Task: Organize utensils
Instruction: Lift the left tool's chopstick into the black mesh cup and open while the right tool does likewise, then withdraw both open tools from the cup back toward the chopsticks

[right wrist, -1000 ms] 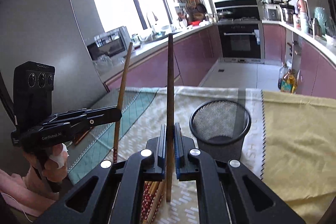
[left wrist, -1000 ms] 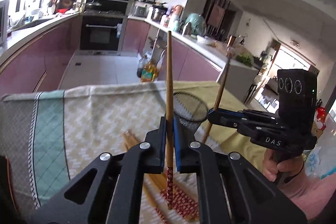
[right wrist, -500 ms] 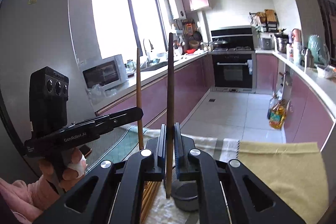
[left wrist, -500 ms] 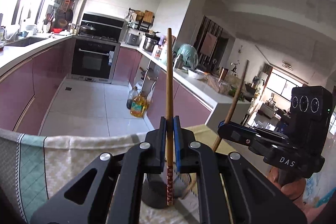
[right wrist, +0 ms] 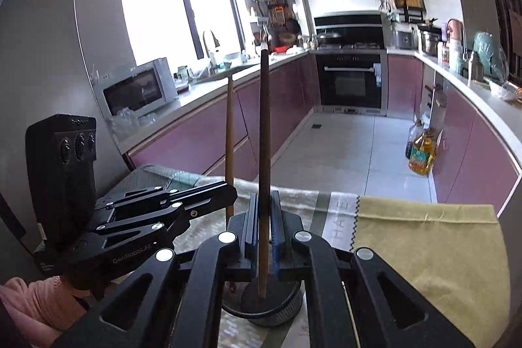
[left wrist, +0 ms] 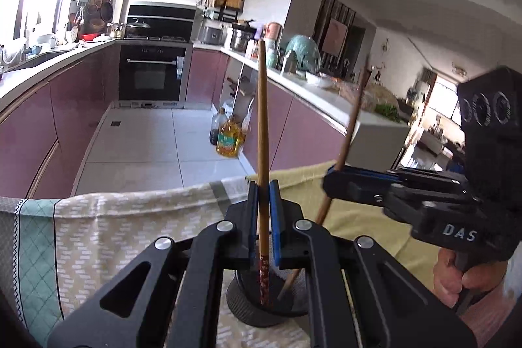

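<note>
My left gripper (left wrist: 263, 217) is shut on a wooden chopstick (left wrist: 262, 119) that stands upright, its red patterned end down inside the mouth of a black mesh cup (left wrist: 241, 312). My right gripper (right wrist: 263, 217) is shut on a second, plain chopstick (right wrist: 264, 136), whose lower tip also reaches into the cup (right wrist: 290, 305). In the left wrist view the right gripper (left wrist: 329, 181) comes in from the right with its chopstick (left wrist: 352, 119) leaning. The right wrist view shows the left gripper (right wrist: 230, 194) close on the left, holding its chopstick (right wrist: 229, 136).
A white and green patterned cloth (left wrist: 114, 234) and a yellow cloth (right wrist: 424, 250) cover the table, whose far edge lies just past the cup. Beyond are the kitchen floor, purple cabinets and oil bottles (left wrist: 230, 139). A hand (left wrist: 456, 276) grips the right handle.
Both grippers have carried their chopsticks forward, from over the pile of chopsticks on the cloth to above the mesh cup. The lower ends now reach into the cup.
</note>
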`<state>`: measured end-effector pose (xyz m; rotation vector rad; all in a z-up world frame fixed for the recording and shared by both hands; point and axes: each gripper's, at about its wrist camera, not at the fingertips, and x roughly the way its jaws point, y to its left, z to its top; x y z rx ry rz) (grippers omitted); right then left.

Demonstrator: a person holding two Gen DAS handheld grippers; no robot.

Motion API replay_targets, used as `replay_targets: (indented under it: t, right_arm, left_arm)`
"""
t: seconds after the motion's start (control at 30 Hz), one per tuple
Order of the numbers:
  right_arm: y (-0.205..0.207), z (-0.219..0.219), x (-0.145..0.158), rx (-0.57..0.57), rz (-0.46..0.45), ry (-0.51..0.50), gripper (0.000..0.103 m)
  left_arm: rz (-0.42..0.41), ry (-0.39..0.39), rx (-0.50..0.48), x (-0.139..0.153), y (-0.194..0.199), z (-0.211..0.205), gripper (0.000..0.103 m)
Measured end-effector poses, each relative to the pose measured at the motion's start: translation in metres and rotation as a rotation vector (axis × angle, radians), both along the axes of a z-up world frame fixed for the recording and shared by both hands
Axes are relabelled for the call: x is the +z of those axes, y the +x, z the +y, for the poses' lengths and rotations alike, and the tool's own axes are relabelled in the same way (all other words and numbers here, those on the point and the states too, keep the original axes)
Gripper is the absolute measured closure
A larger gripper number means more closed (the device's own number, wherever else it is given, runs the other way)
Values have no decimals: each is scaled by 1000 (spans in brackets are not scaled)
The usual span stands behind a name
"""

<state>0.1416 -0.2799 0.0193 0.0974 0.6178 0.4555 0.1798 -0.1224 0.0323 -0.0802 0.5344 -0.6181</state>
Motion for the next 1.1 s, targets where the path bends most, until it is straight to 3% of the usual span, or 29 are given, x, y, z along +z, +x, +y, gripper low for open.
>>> replay_targets:
  t: [0.13,0.27,0.33,0.43,0.57,0.83,0.97,1.1]
  right_arm:
    - [14,8,-20,3,88,-22,97]
    - [21,8,-24,-27,103,-13,95]
    - [20,7,-22,-48,93,-8,94]
    - [20,2,-18,-61,75,-4,93]
    - [8,0,-12,-65,37,7,82]
    - [-53,12,-2,63,-47,18,72]
    - [-69,32,-20,135,-4,-3,69]
    - [-62,58,-60,174,120,-41,69]
  left_arm:
    - [39,51,1,-19,7,-2,95]
    - [46,83,5,-25,13,-1,91]
    - [36,84,14,-24,13,1,83]
    - [18,78,28,-20,7,8,79]
    - [-22,74,53,-12,-6,25,68]
    - [-42,130,91,-14,-47,71,57]
    - [16,185,114,-36,-60,91,56]
    - [111,250,119,-70,-69,100,56]
